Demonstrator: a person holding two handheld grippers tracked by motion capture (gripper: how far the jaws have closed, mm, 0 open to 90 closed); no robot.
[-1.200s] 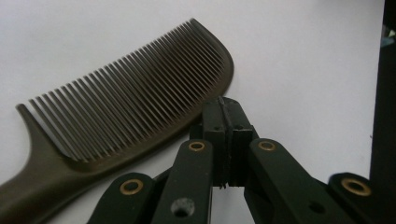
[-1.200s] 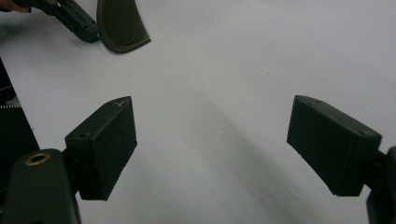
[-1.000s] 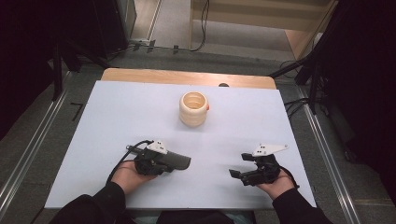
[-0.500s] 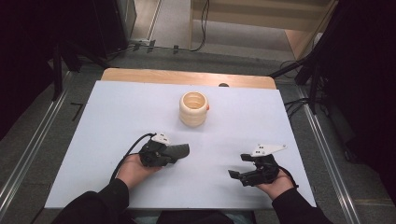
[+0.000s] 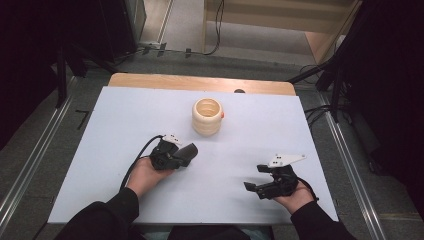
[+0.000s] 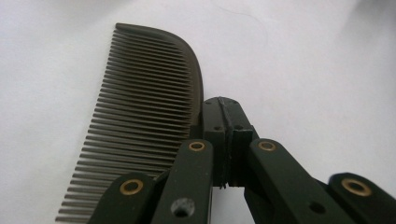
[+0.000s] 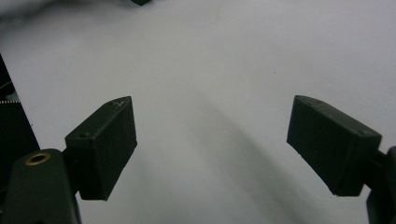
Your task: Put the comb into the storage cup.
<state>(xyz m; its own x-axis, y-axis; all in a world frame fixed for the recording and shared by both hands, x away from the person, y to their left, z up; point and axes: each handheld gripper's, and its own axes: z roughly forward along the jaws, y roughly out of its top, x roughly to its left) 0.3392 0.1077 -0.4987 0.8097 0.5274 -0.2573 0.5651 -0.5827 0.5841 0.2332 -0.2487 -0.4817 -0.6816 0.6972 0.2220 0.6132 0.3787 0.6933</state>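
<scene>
While the left tongs [image 6: 223, 140] clamp its spine, the comb [image 6: 140, 116], near the cup [image 5: 207, 116], looks light, stiff, slippery; right tongs [image 7: 212, 144] gape apart.

Open white table, one cup standing in the middle.

From my seat the white tabletop [image 5: 115, 130] lies bare on the left, on the right and along the near edge, so I see plenty of room for either hand to slide. The only thing standing in the way is the ribbed cream cup [image 5: 207, 116] near the far centre; my left gripper [image 5: 186, 153], jaws pinched on a dark comb [image 6: 144, 121], sits just short of it on the near-left side. My right gripper [image 5: 257, 182] is well apart, with bare table between its spread jaws. Behind the cup a wooden strip [image 5: 150, 81] borders the far edge.
</scene>
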